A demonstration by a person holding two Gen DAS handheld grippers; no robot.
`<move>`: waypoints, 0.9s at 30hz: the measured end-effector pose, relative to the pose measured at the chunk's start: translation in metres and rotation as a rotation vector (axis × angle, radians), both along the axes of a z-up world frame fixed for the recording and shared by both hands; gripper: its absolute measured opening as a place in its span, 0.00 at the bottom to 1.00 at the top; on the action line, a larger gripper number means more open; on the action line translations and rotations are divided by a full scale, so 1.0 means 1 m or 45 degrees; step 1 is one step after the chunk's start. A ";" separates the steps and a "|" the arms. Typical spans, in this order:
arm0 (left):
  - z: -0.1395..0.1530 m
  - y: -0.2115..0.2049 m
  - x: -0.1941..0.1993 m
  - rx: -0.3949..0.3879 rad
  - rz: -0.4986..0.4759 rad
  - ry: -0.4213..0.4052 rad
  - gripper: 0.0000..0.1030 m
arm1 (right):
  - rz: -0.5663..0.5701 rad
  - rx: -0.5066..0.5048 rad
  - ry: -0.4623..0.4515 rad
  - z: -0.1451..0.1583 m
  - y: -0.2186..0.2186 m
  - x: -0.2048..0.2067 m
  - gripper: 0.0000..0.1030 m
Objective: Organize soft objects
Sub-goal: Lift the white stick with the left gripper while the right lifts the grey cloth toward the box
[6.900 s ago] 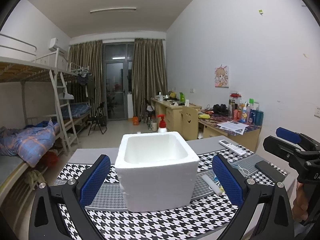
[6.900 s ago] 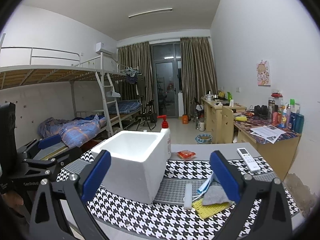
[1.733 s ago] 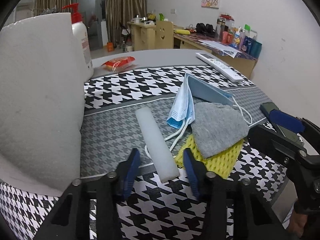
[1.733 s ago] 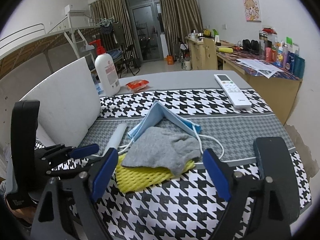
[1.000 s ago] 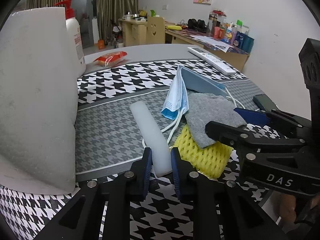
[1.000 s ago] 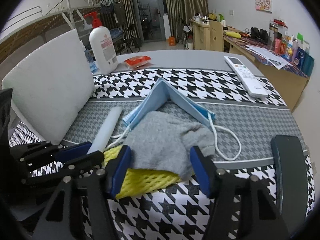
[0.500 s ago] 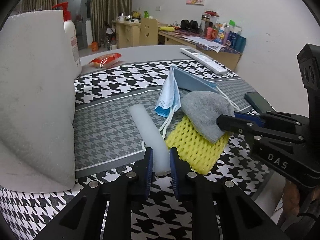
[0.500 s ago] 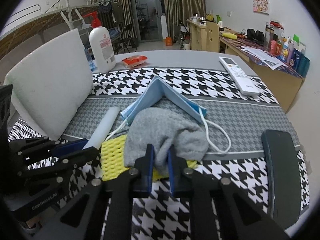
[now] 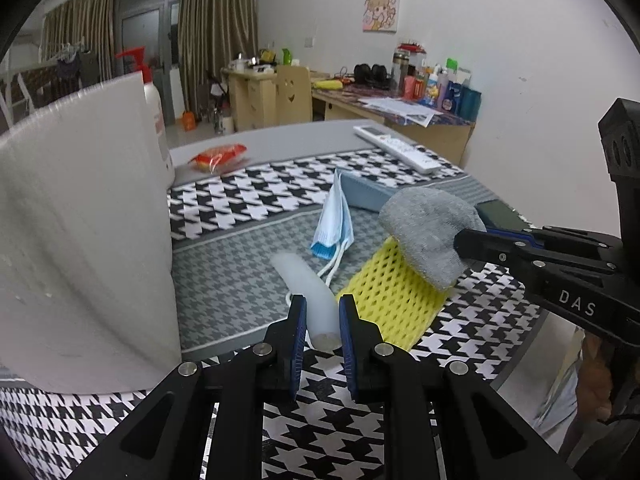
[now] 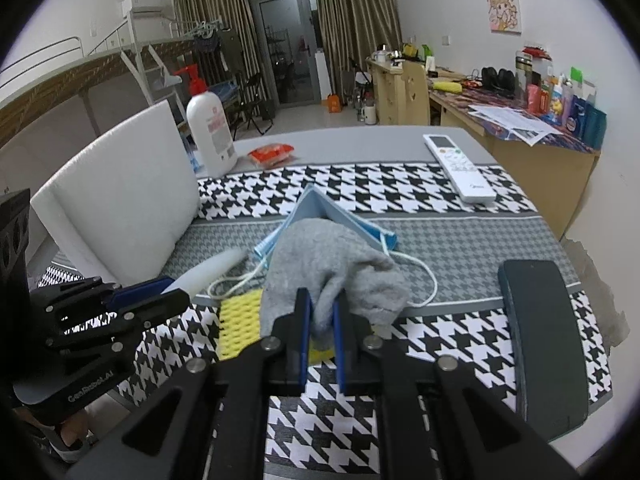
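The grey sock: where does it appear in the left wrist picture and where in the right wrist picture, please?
Left wrist view: the grey sock is right of centre, draped over the yellow mesh, pinched by the right gripper coming in from the right.
Right wrist view: the sock is at centre, bunched between the blue pads of that gripper.
Shared landmark: the blue mask just behind the sock.

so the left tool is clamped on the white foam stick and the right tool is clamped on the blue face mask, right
Not quite. The left tool is indeed clamped on the white foam stick, but the right tool is clamped on the grey sock, not the blue face mask, which lies free on the table behind the sock. The right wrist view shows this.
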State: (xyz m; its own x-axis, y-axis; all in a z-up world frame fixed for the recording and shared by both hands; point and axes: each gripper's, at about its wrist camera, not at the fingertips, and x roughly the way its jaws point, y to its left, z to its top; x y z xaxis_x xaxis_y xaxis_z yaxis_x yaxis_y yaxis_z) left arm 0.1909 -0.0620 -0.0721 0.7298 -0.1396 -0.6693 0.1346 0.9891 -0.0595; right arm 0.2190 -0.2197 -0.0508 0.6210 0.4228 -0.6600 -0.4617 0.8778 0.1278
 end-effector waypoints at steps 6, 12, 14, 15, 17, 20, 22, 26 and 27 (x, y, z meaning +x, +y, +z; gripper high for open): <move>0.014 0.003 -0.004 0.011 -0.002 -0.054 0.17 | -0.007 0.029 -0.038 0.012 -0.002 -0.006 0.13; 0.030 0.004 -0.011 0.022 -0.014 -0.115 0.17 | -0.001 0.041 -0.074 0.024 -0.001 -0.013 0.13; 0.035 0.005 -0.013 0.018 -0.014 -0.128 0.17 | 0.006 0.055 -0.084 0.029 -0.001 -0.016 0.13; 0.037 0.006 -0.013 0.018 -0.014 -0.137 0.17 | 0.007 0.056 -0.092 0.032 0.000 -0.017 0.13; 0.042 0.007 -0.014 0.020 -0.009 -0.155 0.17 | 0.005 0.056 -0.109 0.037 0.001 -0.018 0.13; 0.051 0.008 -0.015 0.011 -0.008 -0.182 0.17 | 0.007 0.065 -0.132 0.044 0.002 -0.020 0.13; 0.056 0.009 -0.017 0.012 -0.013 -0.200 0.17 | 0.018 0.080 -0.136 0.049 0.003 -0.019 0.13; 0.063 0.012 -0.018 -0.001 -0.011 -0.224 0.17 | 0.005 0.068 -0.149 0.053 0.005 -0.018 0.13; 0.065 0.013 -0.018 -0.002 -0.008 -0.235 0.15 | 0.000 0.066 -0.151 0.054 0.005 -0.018 0.13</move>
